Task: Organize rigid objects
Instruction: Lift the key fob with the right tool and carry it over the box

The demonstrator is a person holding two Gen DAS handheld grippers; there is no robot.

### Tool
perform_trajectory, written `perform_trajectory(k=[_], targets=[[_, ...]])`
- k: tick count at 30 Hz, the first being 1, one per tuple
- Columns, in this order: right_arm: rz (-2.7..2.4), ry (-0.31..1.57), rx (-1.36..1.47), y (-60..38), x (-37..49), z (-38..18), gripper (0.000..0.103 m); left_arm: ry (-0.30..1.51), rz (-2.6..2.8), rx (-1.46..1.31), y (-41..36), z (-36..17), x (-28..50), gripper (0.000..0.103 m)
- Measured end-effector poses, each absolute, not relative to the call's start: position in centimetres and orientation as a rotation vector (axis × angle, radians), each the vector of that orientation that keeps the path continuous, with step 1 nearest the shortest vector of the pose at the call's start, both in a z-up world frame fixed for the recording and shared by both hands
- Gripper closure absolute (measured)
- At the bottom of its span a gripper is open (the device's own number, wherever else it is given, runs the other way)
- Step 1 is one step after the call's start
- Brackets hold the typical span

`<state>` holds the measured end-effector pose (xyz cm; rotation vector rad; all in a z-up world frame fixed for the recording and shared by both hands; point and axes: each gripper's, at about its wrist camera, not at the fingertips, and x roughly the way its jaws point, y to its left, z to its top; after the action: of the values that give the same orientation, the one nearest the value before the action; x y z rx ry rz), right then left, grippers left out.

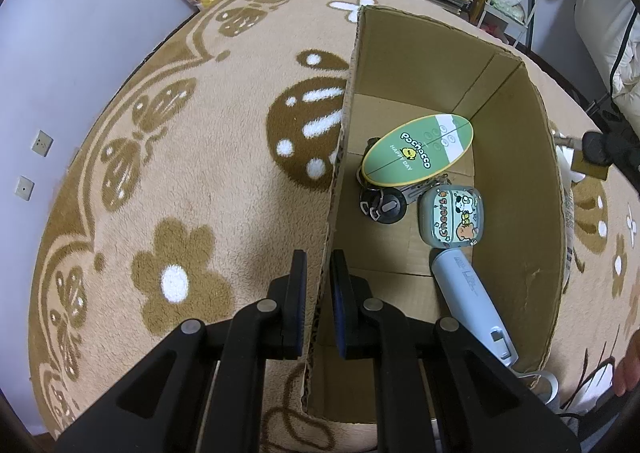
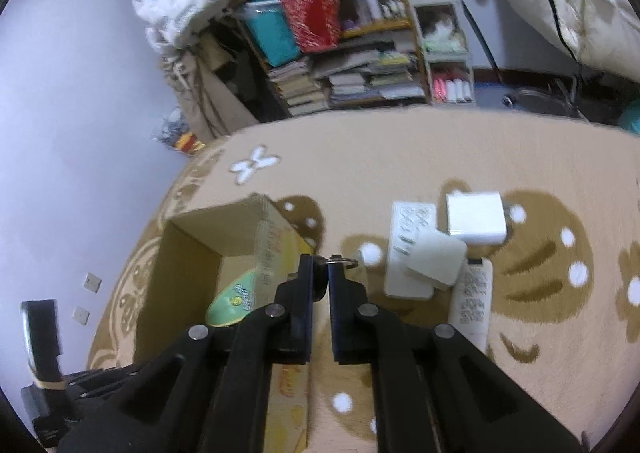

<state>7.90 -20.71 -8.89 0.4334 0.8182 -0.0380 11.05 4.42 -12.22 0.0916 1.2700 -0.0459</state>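
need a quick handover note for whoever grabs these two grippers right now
Left gripper: shut on the near-left wall of the cardboard box, steadying it on the rug.
Right gripper: shut on a small dark item with a metal key ring, held beside the box; what the item is cannot be made out.
In the box: green oval Pochacco case, black key fob, Cheers case, pale blue tube.
Still on the rug: white power strip, white charger, pale square pad, long white remote.
Left to do: drop the ring item in, then box those four.
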Motion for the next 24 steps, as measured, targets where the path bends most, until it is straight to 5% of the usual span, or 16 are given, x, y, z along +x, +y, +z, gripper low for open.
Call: perform_trajectory(k=[24], targets=[[0.090,0.692,0.308,-14.5,6.4,-2.9,0.095,1.269,-0.049,0.090,4.6,-12.2,11.0,0.091]])
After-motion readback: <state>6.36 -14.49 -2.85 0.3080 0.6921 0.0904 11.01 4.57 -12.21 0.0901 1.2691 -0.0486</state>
